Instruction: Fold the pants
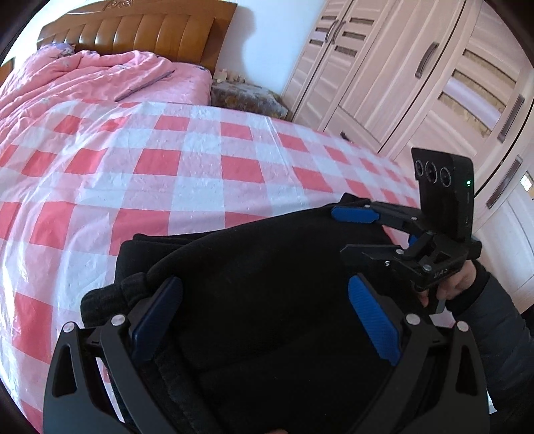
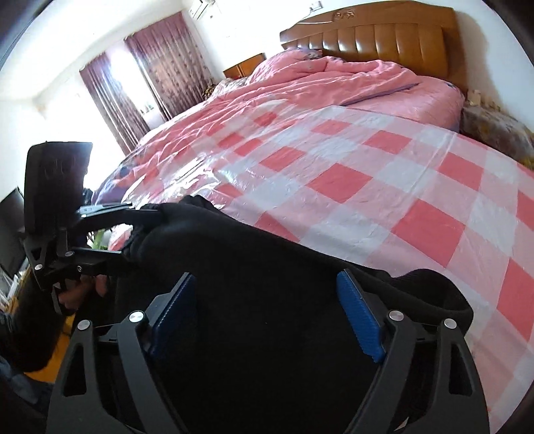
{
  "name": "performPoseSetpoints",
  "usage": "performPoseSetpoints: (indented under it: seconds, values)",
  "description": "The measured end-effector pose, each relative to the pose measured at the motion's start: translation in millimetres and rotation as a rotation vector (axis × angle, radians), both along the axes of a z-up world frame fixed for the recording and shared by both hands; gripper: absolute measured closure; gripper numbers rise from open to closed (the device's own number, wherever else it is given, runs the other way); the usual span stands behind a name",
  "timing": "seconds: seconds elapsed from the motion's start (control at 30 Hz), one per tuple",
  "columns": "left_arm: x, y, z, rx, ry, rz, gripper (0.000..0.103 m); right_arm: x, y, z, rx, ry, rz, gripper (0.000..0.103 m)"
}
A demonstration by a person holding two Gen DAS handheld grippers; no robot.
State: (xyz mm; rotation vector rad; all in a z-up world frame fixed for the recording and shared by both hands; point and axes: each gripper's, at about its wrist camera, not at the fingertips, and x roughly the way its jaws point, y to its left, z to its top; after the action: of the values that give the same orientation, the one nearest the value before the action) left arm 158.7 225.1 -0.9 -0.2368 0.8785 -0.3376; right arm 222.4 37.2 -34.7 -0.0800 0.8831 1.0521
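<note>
While the black knit pants [image 1: 267, 283] lie bunched at the near edge of the glossy checked bed cover [image 1: 167, 160], both left gripper [image 1: 263, 313] and right gripper [image 2: 267, 310] stand spread, ribbed blue pads clear of fabric

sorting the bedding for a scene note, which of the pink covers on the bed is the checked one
The checked sheet, glossy with red, pink and white squares, spread flat under the black pants. The other, the plain pink quilt, lies rumpled up by the wooden headboard.
</note>
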Motion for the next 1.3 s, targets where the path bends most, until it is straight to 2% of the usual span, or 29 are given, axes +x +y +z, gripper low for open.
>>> performPoseSetpoints:
  seconds: [0.07,0.1,0.13,0.2,0.27,0.3,0.37,0.43,0.53,0.6,0.67,0.73,0.83,0.93,1.0,1.07,1.13,1.2,1.3]
  values:
    - [-2.8,-0.7,1.4,0.002,-0.011,0.01,0.004,-4.3,2.6,5.1,-0.026,-0.007,-0.018,0.019]
    - [-4.3,-1.8,2.7,0.011,-0.018,0.015,0.004,-8.4,1.9,10.1,-0.038,-0.015,-0.04,0.014]
    - [-8.4,-5.5,5.9,0.043,-0.037,0.026,0.004,-14.3,-0.4,16.5,-0.047,-0.033,-0.068,0.009]
    - [-19.3,-11.9,13.6,0.107,-0.091,0.048,0.004,-33.1,-10.2,33.8,-0.043,-0.1,-0.109,0.008]
    - [-32.9,-19.3,22.9,0.199,-0.148,0.104,0.004,-56.7,-22.8,47.4,-0.051,-0.162,-0.136,0.007]
    - [-44.4,-25.3,30.6,0.276,-0.193,0.147,0.003,-67.8,-28.3,50.8,-0.053,-0.178,-0.143,0.006]
    - [-62.8,-32.0,39.0,0.357,-0.255,0.19,0.002,-96.3,-40.3,53.0,-0.056,-0.204,-0.139,0.006]
    - [-76.7,-38.7,36.8,0.428,-0.243,0.223,0.002,-118.9,-47.4,49.2,-0.077,-0.225,-0.154,0.006]
    - [-90.8,-40.1,24.3,0.433,-0.207,0.212,0.002,-143.8,-54.6,30.9,-0.113,-0.194,-0.174,0.006]
    - [-93.8,-42.7,12.5,0.487,-0.182,0.224,0.002,-152.6,-52.8,14.0,-0.18,-0.185,-0.208,0.006]
    - [-95.3,-42.5,3.5,0.517,-0.158,0.23,0.002,-156.3,-63.8,6.2,-0.126,-0.157,-0.254,0.006]
    - [-99.3,-39.5,-0.1,0.516,-0.15,0.234,0.002,-151.8,-70.9,2.9,-0.116,-0.108,-0.293,0.005]
    - [-107.1,-36.1,3.8,0.519,-0.159,0.248,0.002,-163.3,-74.6,18.4,-0.161,-0.184,-0.355,0.005]
    - [-117.6,-38.2,10.0,0.53,-0.182,0.25,0.002,-188.8,-76.8,31.5,-0.122,-0.233,-0.333,0.005]
    - [-122.5,-40.0,9.8,0.535,-0.182,0.247,0.002,-201.6,-72.1,28.9,-0.124,-0.248,-0.301,0.005]
    - [-122.1,-40.9,4.9,0.532,-0.173,0.237,0.002,-207.9,-62.5,12.3,-0.208,-0.28,-0.293,0.005]
    - [-119.1,-40.7,-0.3,0.523,-0.162,0.236,0.002,-205.6,-59.5,3.6,-0.216,-0.258,-0.298,0.005]
    - [-118.1,-40.6,-2.0,0.515,-0.16,0.243,0.002,-199.9,-66.3,5.9,-0.174,-0.208,-0.314,0.005]
    - [-119.3,-40.8,-1.3,0.517,-0.159,0.243,0.002,-201.8,-71.1,11.7,-0.167,-0.216,-0.324,0.005]
